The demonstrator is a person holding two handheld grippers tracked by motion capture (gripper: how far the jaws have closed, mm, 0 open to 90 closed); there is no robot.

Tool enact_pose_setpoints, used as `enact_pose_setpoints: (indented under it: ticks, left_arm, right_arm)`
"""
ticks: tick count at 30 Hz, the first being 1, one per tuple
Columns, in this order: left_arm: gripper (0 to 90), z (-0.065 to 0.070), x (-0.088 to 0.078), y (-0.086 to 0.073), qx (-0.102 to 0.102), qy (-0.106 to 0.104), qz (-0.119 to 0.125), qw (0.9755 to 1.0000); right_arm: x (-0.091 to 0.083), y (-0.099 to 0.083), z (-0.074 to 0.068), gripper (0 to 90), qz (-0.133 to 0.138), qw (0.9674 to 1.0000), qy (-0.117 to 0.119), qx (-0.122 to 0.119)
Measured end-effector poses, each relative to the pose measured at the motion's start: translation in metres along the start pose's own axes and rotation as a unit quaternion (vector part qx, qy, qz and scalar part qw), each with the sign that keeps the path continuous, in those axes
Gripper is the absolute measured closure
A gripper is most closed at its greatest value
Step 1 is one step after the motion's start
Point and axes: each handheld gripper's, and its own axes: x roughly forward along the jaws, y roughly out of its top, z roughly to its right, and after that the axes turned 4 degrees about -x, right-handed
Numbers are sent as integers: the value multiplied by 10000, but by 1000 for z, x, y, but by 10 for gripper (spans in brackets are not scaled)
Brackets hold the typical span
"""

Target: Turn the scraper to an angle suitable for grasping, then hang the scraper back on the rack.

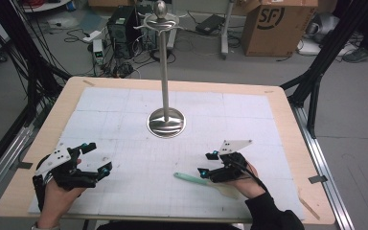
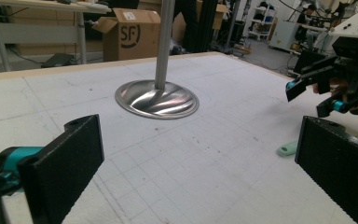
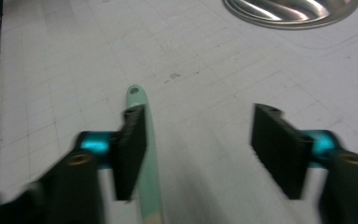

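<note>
A mint-green spatula (image 1: 189, 178) lies flat on the white gridded mat (image 1: 124, 120), its pale blade toward the person's right hand. My right gripper (image 1: 207, 163) hovers just over its handle, open, with nothing pressed between the pads. In the right gripper view the spatula handle (image 3: 140, 100) runs under the left jaw of the right gripper (image 3: 200, 140). My left gripper (image 1: 98, 157) rests open at the front left, empty; the left gripper (image 2: 198, 154) looks toward the steel stand's base (image 2: 157, 99) and the spatula's tip (image 2: 286, 149). The stand (image 1: 164, 67) rises mid-table.
The stand's round base (image 1: 166, 123) sits mid-mat, with hooks at its top (image 1: 160, 21). The wooden table edge (image 1: 287, 120) frames the mat. Beyond are a cardboard box (image 1: 278, 24), floor cables and black frame legs (image 1: 316, 76).
</note>
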Motion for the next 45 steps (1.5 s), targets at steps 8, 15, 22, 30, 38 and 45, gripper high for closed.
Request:
enact_pose_setpoints:
  ticks: [8,15,22,30,38,45]
  left_arm:
    - [17,3,4,-2,45,-40,-89,9999]
    - [17,2,4,-2,53,-25,-109,9999]
    - [17,2,4,-2,45,-16,-110,9999]
    - [17,2,4,-2,28,-24,-88,10000]
    - [17,1,4,-2,20,-19,-83,10000]
    - [17,0,4,-2,22,-35,-103,9999]
  right_arm:
    - [-22,-4,-1,174,172,9996,-16,-200]
    - [-39,-10,-5,3,46,9990,-293,-338]
    - [-47,-13,-8,4,-199,9984,-139,-503]
    - [-43,-9,-9,5,-544,9967,13,-595]
    - [-32,-2,-10,7,-1083,9920,179,-619]
    - [-25,0,-9,38,-1425,9872,253,-671]
